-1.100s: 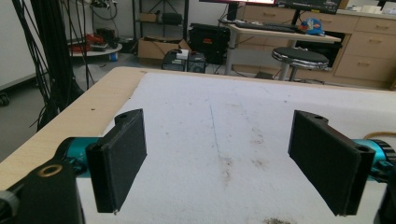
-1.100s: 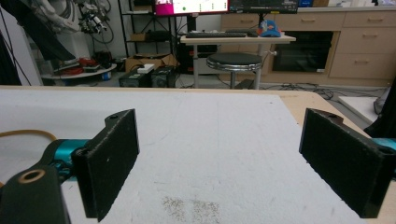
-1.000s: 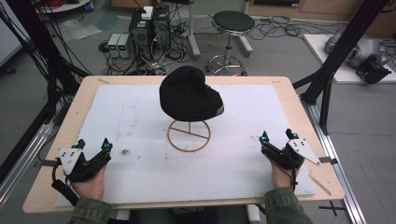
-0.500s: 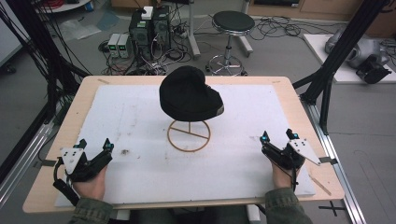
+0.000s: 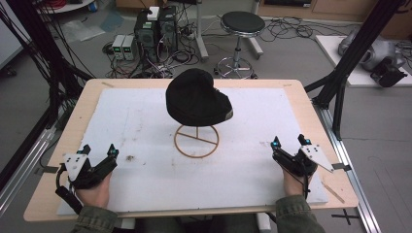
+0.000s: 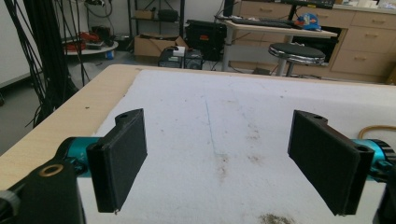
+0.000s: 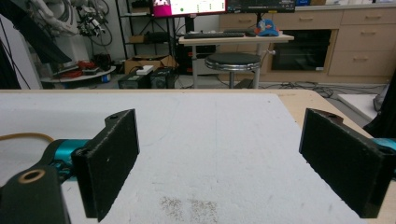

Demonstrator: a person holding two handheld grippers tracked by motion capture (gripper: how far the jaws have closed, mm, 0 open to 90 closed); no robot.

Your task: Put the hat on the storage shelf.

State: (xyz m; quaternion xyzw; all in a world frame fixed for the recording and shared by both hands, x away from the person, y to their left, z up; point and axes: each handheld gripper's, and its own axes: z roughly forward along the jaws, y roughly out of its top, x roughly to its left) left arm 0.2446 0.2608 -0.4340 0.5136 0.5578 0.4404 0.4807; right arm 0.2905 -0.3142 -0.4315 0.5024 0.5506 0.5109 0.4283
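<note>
High view: hat atop stand

Even, soft indoor light, slightly dim.
Shadows on the desk are faint; near jaws look perhaps slightly soft, and the high view is grainy.

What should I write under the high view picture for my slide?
Black cap on a round wooden stand, open left gripper and right gripper waiting either side.
</note>
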